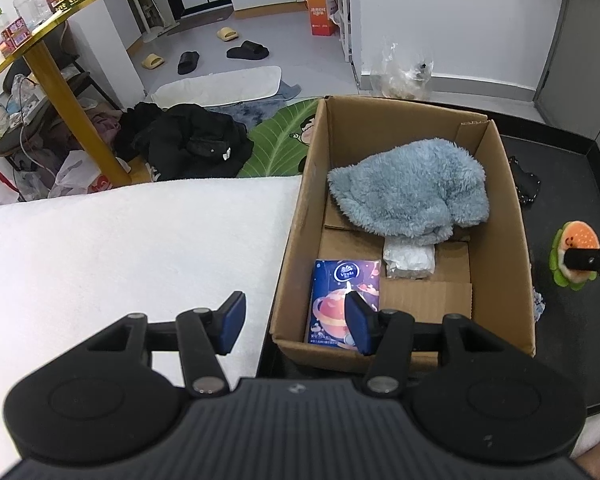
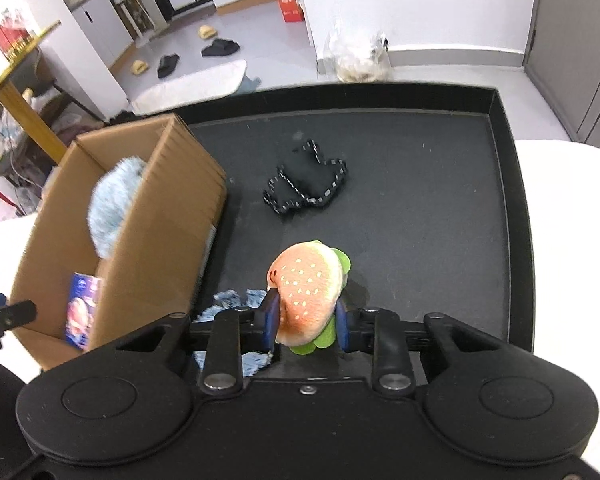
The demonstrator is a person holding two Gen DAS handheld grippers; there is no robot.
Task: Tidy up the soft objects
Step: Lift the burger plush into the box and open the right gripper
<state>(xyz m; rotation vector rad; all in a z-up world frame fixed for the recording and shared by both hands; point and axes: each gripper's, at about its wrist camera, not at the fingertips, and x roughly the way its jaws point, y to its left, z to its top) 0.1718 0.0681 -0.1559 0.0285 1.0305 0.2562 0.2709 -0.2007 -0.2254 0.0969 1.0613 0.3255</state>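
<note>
The right gripper pinches the burger plush above the tray, likely bound for the box at its 10 o'clock. The left gripper hovers open over the box's near-left corner, holding nothing.

The fluffy blue cloth hides the top of a grey packet in the cardboard box. The right tool covers much of a blue patterned cloth. The tissue pack's small print is unreadable. The burger plush's underside is hidden.
</note>
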